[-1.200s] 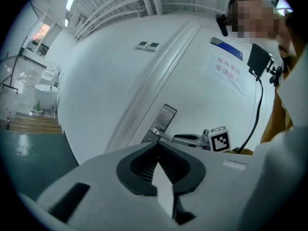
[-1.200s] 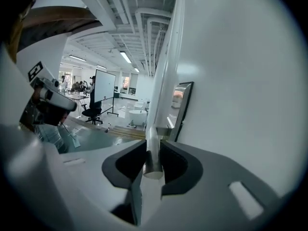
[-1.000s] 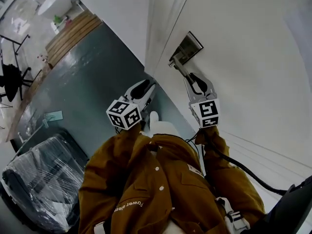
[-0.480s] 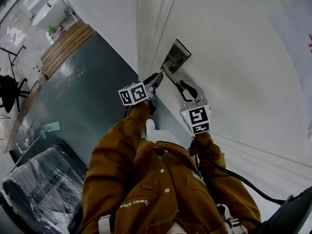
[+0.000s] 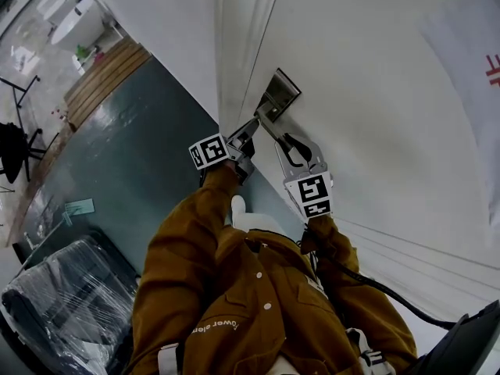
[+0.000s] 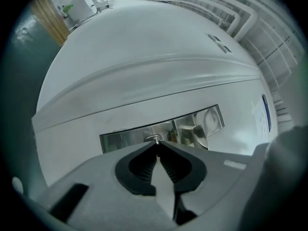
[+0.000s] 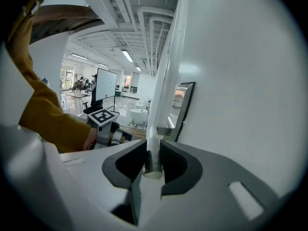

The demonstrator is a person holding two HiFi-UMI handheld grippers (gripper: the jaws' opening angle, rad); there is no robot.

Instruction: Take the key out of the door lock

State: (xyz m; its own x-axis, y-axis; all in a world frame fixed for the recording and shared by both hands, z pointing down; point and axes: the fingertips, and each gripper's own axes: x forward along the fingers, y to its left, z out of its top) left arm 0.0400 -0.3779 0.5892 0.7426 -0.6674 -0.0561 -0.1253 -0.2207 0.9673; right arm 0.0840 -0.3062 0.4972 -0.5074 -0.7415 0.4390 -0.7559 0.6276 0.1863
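Left gripper (image 6: 156,146) closing onto small silver key (image 6: 154,138) in steel lock plate (image 6: 125,141); right gripper (image 7: 153,149) clamps silver lever handle (image 7: 151,129).
I judge it light, stiff, slick: pinch the flat head.

- My jacket (image 5: 234,287) has pale print (image 5: 211,326) low on the front, upside down to me. I read "Power", then a second word starting "ale"; the rest is unclear.
- A pale sheet (image 5: 469,45) on the door (image 5: 375,92), at the right edge, carries red strokes (image 5: 492,67). The frame cuts them off and I can't read them.
- In the left gripper view, a small blue label (image 6: 266,112) sits on the white surface, its print too small to read.
- Two dark marks (image 6: 219,41) higher up are also unreadable.
- My left cube (image 5: 209,151) and right cube (image 5: 312,196) show black-and-white square code patterns, with no letters or numbers.
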